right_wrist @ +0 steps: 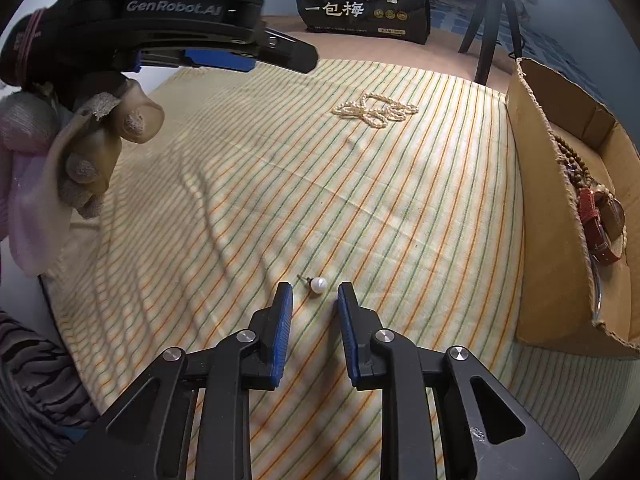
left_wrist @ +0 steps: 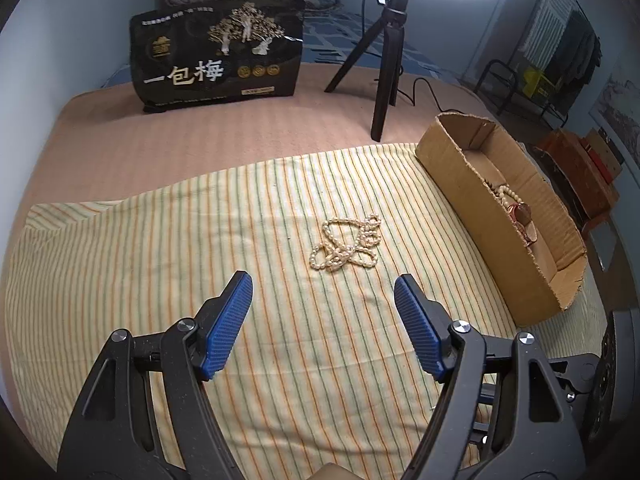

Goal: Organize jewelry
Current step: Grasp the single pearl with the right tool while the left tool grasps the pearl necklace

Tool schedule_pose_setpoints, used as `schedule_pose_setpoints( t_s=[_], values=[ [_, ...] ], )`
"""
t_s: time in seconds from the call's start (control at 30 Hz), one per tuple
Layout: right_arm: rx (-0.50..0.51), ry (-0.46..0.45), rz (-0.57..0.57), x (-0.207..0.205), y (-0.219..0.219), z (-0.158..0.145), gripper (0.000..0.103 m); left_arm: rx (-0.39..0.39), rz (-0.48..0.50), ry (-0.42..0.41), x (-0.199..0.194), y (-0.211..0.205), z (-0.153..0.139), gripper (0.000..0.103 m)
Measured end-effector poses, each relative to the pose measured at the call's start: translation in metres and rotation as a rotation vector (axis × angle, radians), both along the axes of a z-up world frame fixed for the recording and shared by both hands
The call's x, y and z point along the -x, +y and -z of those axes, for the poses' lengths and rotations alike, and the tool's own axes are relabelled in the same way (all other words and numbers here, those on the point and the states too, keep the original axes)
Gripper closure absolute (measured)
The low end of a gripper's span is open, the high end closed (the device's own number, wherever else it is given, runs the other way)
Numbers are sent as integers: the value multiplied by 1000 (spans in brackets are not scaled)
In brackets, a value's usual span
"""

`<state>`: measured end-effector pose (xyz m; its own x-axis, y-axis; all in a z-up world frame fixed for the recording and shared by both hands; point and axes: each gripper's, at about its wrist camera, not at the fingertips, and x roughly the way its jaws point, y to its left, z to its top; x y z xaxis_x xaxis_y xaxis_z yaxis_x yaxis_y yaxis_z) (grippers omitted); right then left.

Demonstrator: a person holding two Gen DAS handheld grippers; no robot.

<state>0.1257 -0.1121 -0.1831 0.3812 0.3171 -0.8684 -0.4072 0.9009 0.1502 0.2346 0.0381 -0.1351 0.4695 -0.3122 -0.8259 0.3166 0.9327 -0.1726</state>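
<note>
Striped cloth (right_wrist: 280, 184) covers the bed, with the cardboard box (right_wrist: 548, 248) off to the right of both tongs, already holding beads and a watch, so probably the drop spot. Pearl necklace (left_wrist: 347, 243) lies just ahead of the wide-open left tongs (left_wrist: 323, 292). Right tongs (right_wrist: 315, 295) are narrowed but empty, the pearl earring (right_wrist: 318, 285) sitting right at their tips, not pinched yet.

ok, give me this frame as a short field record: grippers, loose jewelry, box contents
left gripper: open, nothing between the fingers, above the striped cloth
right gripper: jaws narrowly apart, not gripping, low over the cloth
pearl earring: on the cloth just past the right fingertips, untouched
pearl necklace: heaped loose on the cloth, ahead of the left gripper
cardboard box: open top, at the cloth's right edge
box contents: brown bead string, red-strapped watch, pale beads
</note>
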Motion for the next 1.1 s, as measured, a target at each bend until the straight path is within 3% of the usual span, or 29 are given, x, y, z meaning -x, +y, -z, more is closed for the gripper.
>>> schedule_pose_setpoints(
  t_s=[0.3, 0.53, 0.83, 0.93, 1.03, 1.1],
  values=[
    [58, -49, 29, -6, 2, 2, 94, -26, 54, 28, -15, -27, 24, 27],
    [46, -44, 102, -15, -13, 1, 94, -65, 54, 43, -32, -44, 42, 31],
    [39, -36, 111, -18, -13, 1, 94, -133, 66, 38, -47, -61, 59, 33],
    [41, -36, 112, -19, -12, 1, 94, -143, 61, 27, -49, -63, 62, 38],
    [41, -35, 113, -19, -12, 2, 94, -141, 51, 20, -52, -63, 63, 53],
    [41, -36, 112, -19, -12, 2, 94, -128, 53, 20, -53, -62, 63, 71]
  ],
)
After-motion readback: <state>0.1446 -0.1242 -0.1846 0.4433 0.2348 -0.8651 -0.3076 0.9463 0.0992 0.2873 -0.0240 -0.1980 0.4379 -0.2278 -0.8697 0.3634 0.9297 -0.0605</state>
